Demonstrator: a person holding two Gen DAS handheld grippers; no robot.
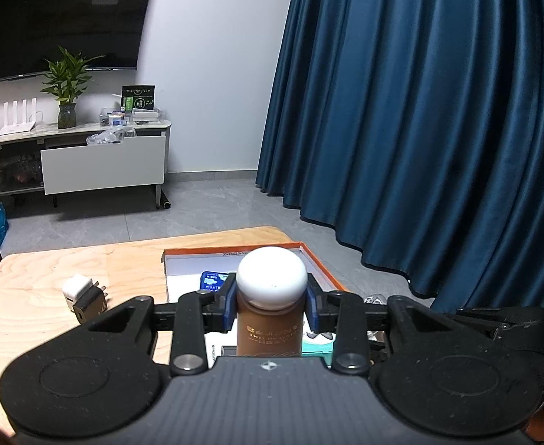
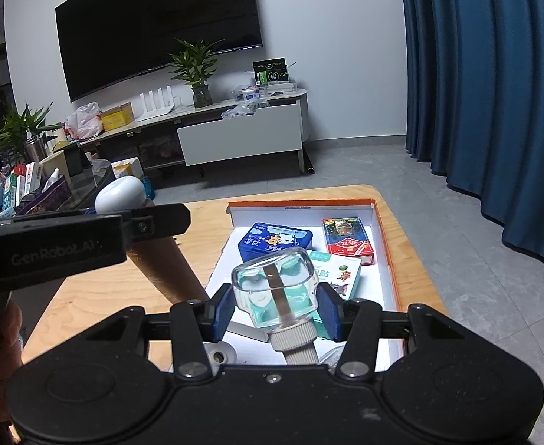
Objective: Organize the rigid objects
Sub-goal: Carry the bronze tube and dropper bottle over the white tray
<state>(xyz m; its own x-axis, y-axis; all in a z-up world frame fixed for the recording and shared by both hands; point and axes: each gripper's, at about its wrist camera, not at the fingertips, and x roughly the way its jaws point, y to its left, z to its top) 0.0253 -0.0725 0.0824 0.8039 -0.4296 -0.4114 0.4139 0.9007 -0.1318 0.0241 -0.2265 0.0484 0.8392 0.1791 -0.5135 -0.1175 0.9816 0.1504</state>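
Observation:
My left gripper (image 1: 271, 298) is shut on a brown bottle with a white round cap (image 1: 271, 278), held above the near end of the orange-rimmed white box (image 1: 320, 263). The bottle (image 2: 164, 263) and left gripper also show in the right wrist view at the left. My right gripper (image 2: 276, 306) is shut on a clear glass bottle with a ribbed grey cap (image 2: 275, 289), held over the box (image 2: 383, 230). In the box lie a blue tin (image 2: 275, 241), a red card pack (image 2: 348, 241) and a teal-white carton (image 2: 340, 274).
A white and a black charger plug (image 1: 82, 296) lie on the wooden table (image 1: 49, 274) left of the box. A blue curtain (image 1: 439, 111) hangs at the right. A TV stand (image 2: 235, 129) and a cluttered glass table (image 2: 30, 185) stand beyond.

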